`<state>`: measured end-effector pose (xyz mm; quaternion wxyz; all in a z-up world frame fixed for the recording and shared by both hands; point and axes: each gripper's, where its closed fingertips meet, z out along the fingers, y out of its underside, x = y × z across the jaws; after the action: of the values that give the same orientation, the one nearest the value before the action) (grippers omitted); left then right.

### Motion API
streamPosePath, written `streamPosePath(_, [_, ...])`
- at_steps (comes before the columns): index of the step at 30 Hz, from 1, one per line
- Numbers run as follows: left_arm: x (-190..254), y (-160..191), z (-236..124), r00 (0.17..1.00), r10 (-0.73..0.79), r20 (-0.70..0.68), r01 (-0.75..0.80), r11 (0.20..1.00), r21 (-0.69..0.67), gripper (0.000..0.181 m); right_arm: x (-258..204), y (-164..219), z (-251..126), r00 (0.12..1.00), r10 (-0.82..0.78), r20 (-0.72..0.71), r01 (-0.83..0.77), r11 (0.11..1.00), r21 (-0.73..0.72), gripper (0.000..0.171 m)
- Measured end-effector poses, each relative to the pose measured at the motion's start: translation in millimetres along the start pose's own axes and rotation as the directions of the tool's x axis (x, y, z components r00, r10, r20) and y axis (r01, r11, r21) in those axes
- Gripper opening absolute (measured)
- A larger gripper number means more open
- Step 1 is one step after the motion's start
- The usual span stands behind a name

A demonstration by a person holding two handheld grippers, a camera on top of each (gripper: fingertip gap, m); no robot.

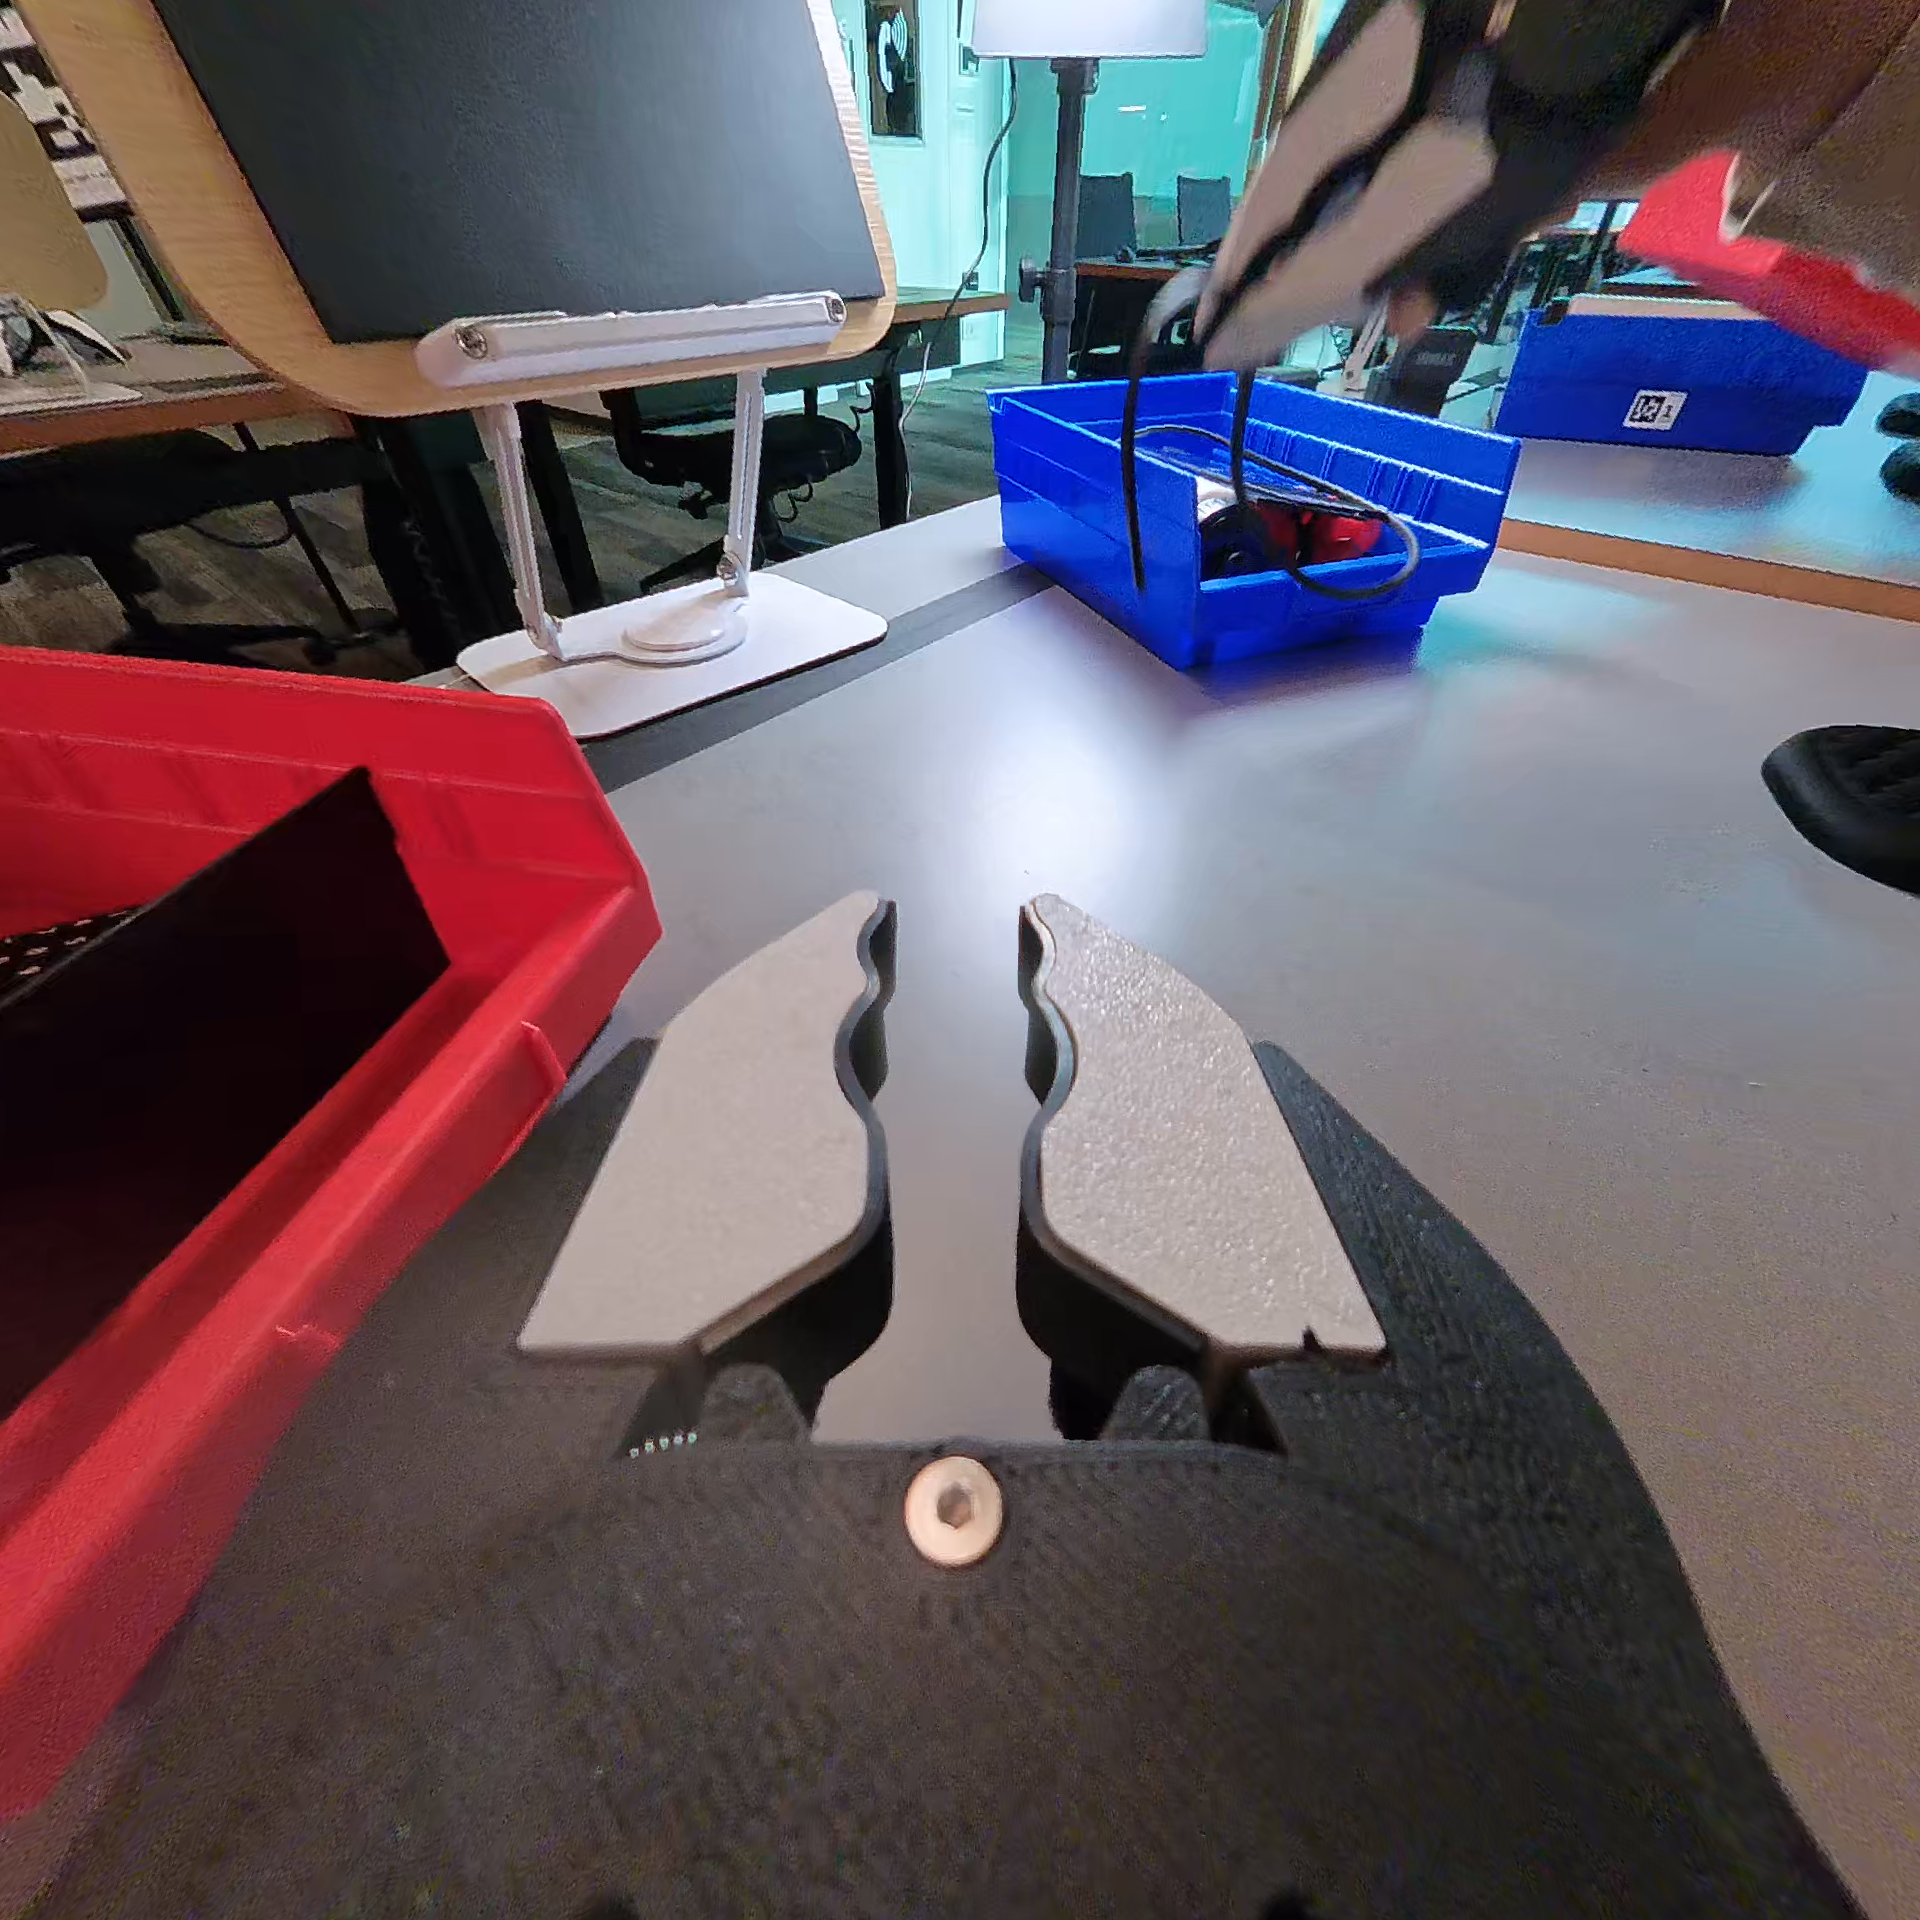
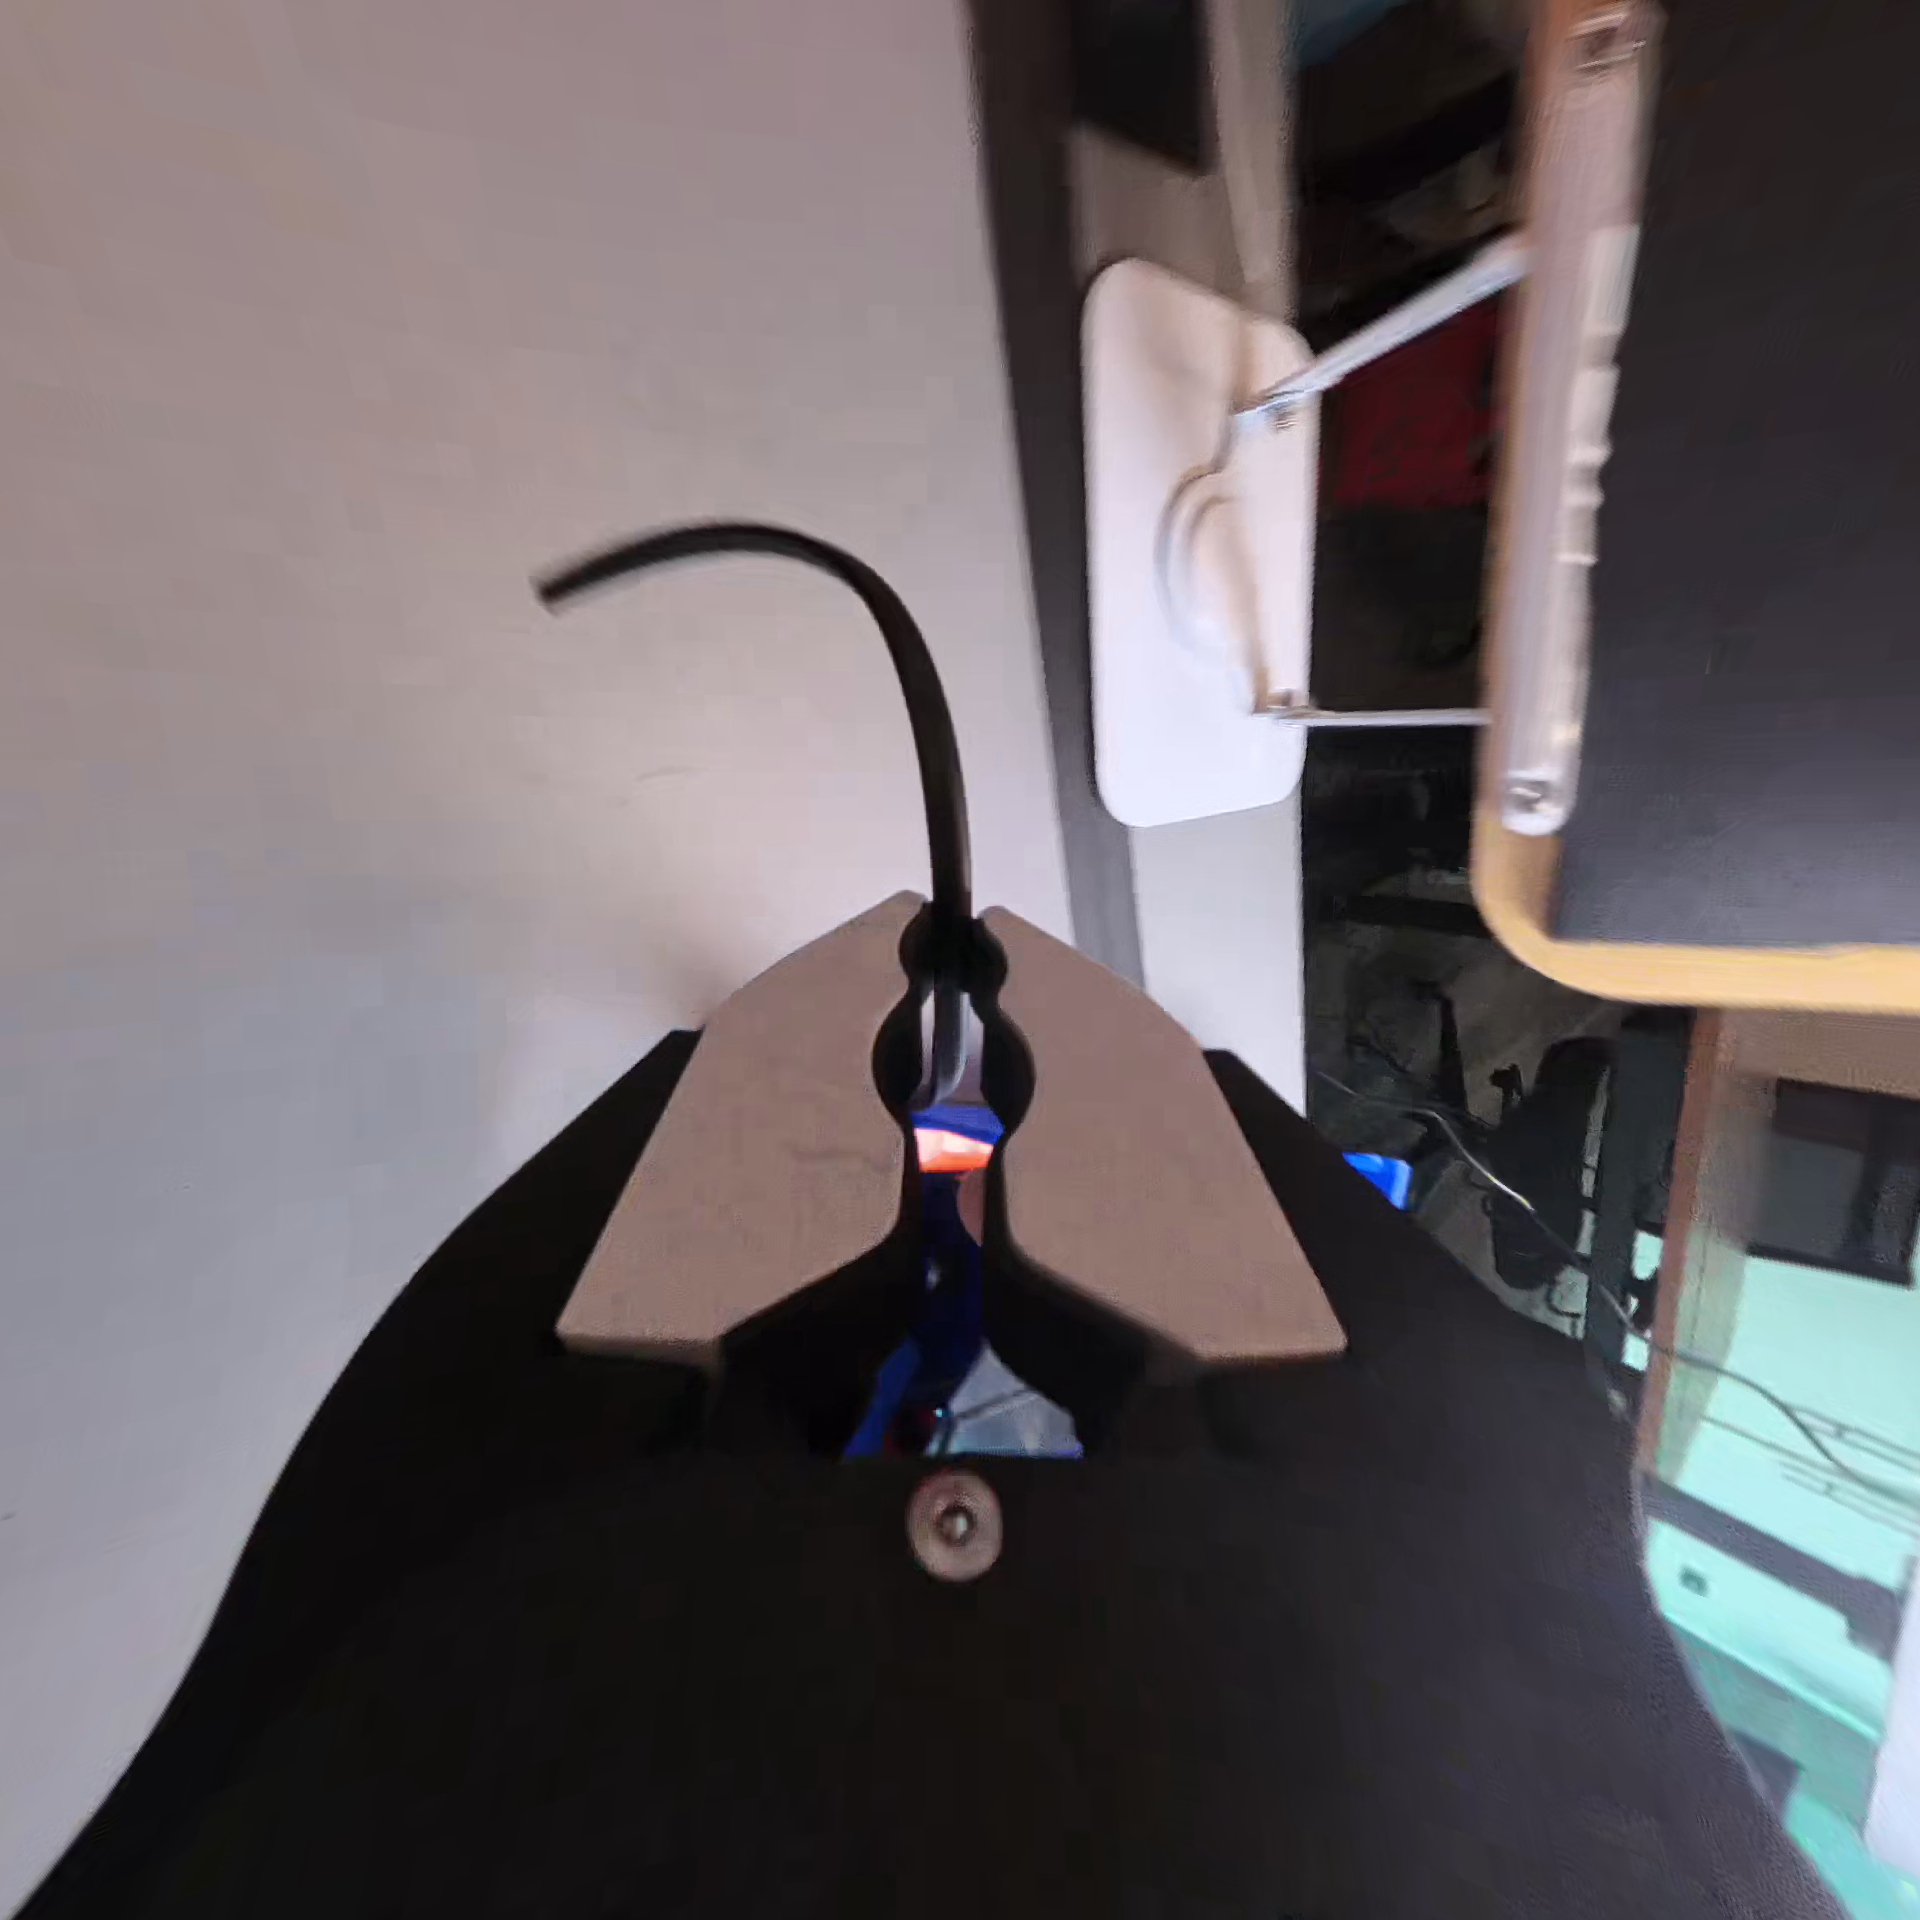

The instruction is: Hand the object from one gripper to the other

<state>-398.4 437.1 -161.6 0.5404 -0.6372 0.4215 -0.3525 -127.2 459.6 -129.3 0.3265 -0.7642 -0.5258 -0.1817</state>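
1. Above the blue bin (image 1: 1247,520), your right hand-held gripper (image 2: 951,925) is pinching the black cable (image 2: 914,665) at its tips, lifted off the counter (image 1: 1247,883).
2. Your left hand-held gripper (image 1: 956,914) waits low beside the red bin (image 1: 312,790), jaws spread, holding nothing.
3. Pickup looks done; the transfer itself remains.
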Motion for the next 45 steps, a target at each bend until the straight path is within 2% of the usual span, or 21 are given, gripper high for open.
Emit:
streamPosePath(5, [2.8,0.7,1.1,1.0,0.015,-0.002,-0.015,1.0,-0.008,0.022,105.0,21.3,-82.7,0.942,0.15,-0.301,-0.122,0.987,0.108,0.006])
streamPosePath(9, [3.3,1.8,2.2,1.0,0.013,-0.002,-0.013,1.0,-0.012,0.022,184.0,66.7,-137.8,0.794,0.149,-0.59,-0.131,0.989,0.072,0.005])
streamPosePath(12, [3.6,2.7,2.7,1.0,0.014,-0.003,-0.014,1.0,-0.016,0.021,217.8,106.1,-150.6,0.695,0.114,-0.71,-0.143,0.99,0.018,0.005])
streamPosePath(14, [3.5,3.2,2.9,1.0,0.016,-0.001,-0.016,1.0,-0.019,0.021,223.4,133.3,-137.1,0.683,0.156,-0.714,-0.205,0.979,0.018,0.005])
streamPosePath(16, [3.0,3.7,2.9,1.0,0.017,0.002,-0.017,1.0,-0.021,0.021,213.9,163.5,-106.6,0.718,0.206,-0.665,-0.283,0.959,-0.008,0.005])
streamPosePath(19, [2.0,4.9,3.1,1.0,0.014,0.005,-0.013,1.0,-0.024,0.02,177.3,206.5,-46.5,0.806,0.259,-0.532,-0.363,0.927,-0.099,0.005])
streamPosePath(22, [1.3,7.3,4.4,1.0,0.008,0.006,-0.008,0.999,-0.033,0.02,137.6,241.6,1.6,0.858,0.309,-0.41,-0.418,0.884,-0.208,0.005])
streamPosePath(27, [0.5,12.5,6.7,1.0,0.003,0.005,-0.002,0.999,-0.053,0.02,103.5,278.3,31.5,0.858,0.405,-0.316,-0.499,0.802,-0.33,0.01])
streamPosePath(30, [0.4,12.9,7.0,1.0,0.0,0.005,0.0,0.999,-0.053,0.02,103.1,276.0,23.8,0.84,0.465,-0.28,-0.537,0.788,-0.301,0.036])
streamPosePath(34, [-0.4,10.7,6.3,1.0,0.002,0.01,-0.002,0.999,-0.042,0.02,111.6,240.5,-11.8,0.791,0.564,-0.235,-0.599,0.792,-0.117,0.053])
streamPosePath(39, [1.6,8.3,6.1,1.0,-0.002,0.006,0.002,0.999,-0.035,0.022,99.7,163.8,-64.4,0.722,0.669,-0.175,-0.629,0.74,0.238,0.055])
streamPosePath(42, [1.7,6.2,5.0,1.0,0.005,0.015,-0.005,0.999,-0.037,0.026,63.6,111.1,-82.6,0.688,0.721,-0.09,-0.629,0.653,0.422,0.052])
streamPosePath(45, [-6.0,-0.4,0.8,0.999,0.009,0.053,-0.008,1.0,-0.024,0.03,17.7,69.1,-84.3,0.674,0.738,-0.019,-0.622,0.581,0.525,0.051])
